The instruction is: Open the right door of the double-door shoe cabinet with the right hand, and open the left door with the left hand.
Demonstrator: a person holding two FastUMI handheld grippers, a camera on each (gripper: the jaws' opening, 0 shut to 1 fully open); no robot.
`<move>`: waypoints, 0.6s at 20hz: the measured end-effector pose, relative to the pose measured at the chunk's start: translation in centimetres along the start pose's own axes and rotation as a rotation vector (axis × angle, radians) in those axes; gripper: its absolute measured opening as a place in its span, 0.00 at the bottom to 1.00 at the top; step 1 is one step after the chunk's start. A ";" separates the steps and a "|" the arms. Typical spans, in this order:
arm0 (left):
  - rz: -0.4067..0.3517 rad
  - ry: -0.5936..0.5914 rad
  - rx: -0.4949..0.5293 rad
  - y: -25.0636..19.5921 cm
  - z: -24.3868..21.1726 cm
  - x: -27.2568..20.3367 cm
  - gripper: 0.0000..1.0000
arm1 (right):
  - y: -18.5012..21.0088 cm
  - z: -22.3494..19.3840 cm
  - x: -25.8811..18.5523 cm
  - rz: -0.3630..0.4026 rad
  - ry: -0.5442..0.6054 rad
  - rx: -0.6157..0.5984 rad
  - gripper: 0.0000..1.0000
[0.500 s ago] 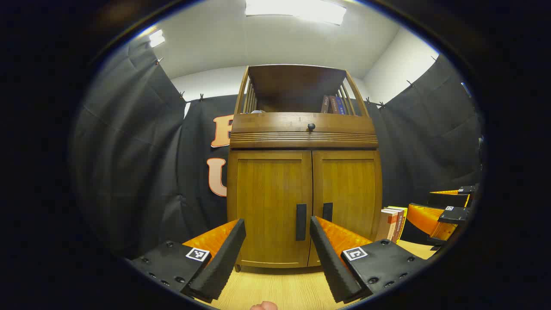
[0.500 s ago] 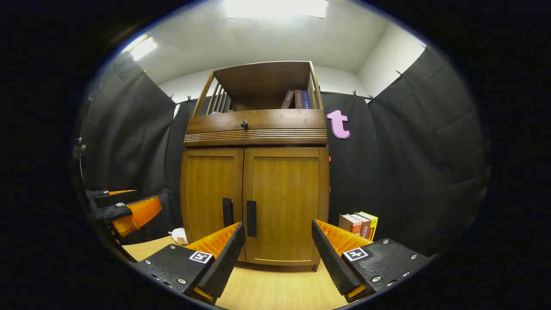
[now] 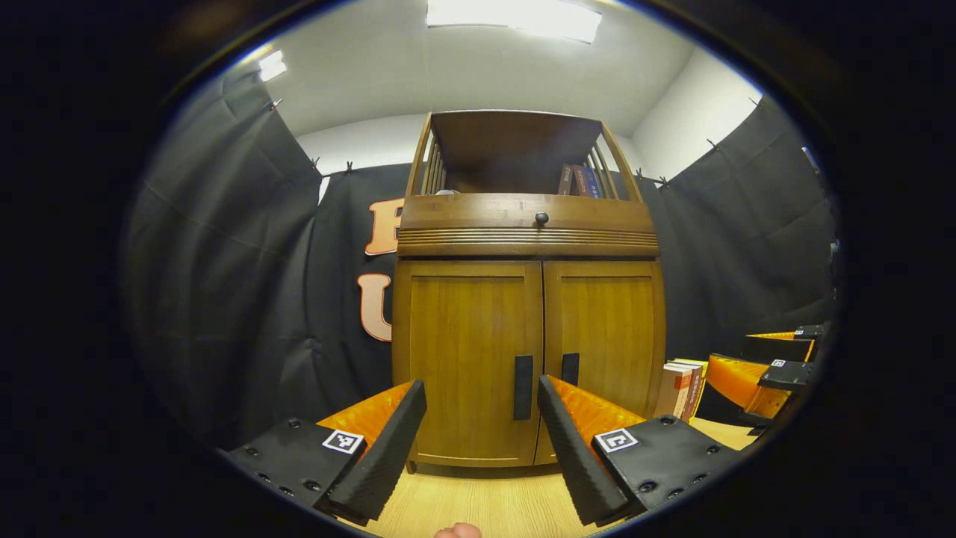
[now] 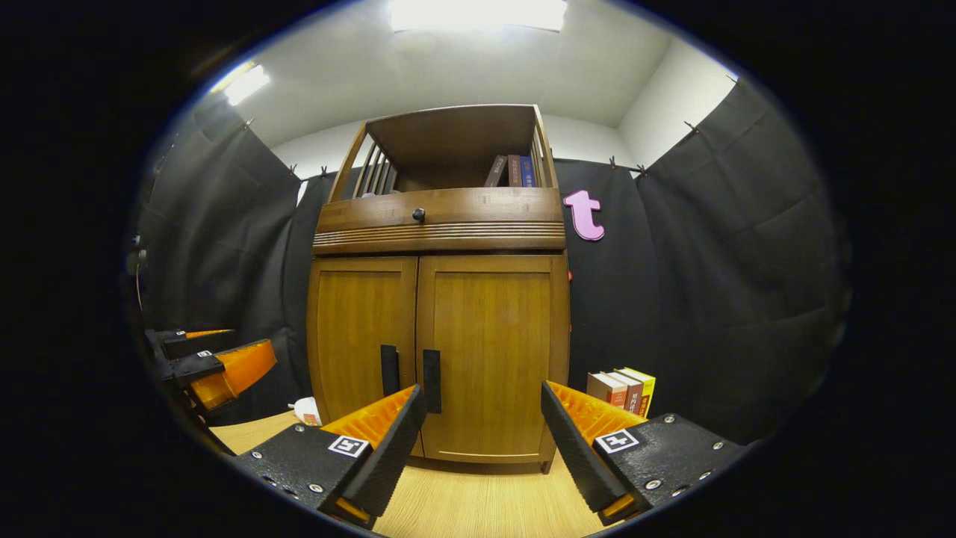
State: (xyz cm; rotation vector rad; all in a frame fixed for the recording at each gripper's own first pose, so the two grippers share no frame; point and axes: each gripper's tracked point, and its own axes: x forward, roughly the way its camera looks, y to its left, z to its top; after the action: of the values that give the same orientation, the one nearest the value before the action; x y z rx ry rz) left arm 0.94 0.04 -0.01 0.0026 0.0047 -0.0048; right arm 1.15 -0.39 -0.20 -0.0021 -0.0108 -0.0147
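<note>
The shoe cabinet (image 3: 526,299) is standing on the wooden floor (image 3: 485,508) against the black cloth wall, and both its doors are staying closed. The left door (image 3: 467,359) and the right door (image 4: 489,351) are meeting in the middle, each with a dark vertical handle near the seam. The left gripper (image 3: 482,441) is hovering in front of the left door with its fingers spread wide, apart from the handle (image 3: 523,386). The right gripper (image 4: 482,444) is also spread wide, facing the right door and touching nothing. Some books (image 4: 621,391) are standing on the floor just beside the cabinet. A small pale thing (image 4: 306,410), maybe a bottle, is lying at the other side.
</note>
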 end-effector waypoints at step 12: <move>-0.004 0.001 0.010 0.1 -0.1 0.8 0.96 | -0.3 -0.4 0.5 -0.013 0.002 0.007 0.94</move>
State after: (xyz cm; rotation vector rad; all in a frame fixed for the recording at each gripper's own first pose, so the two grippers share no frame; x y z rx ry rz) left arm 1.76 0.18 -0.16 0.0125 0.0056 -0.0089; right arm 1.67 -0.73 -0.64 0.0051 -0.0088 -0.0278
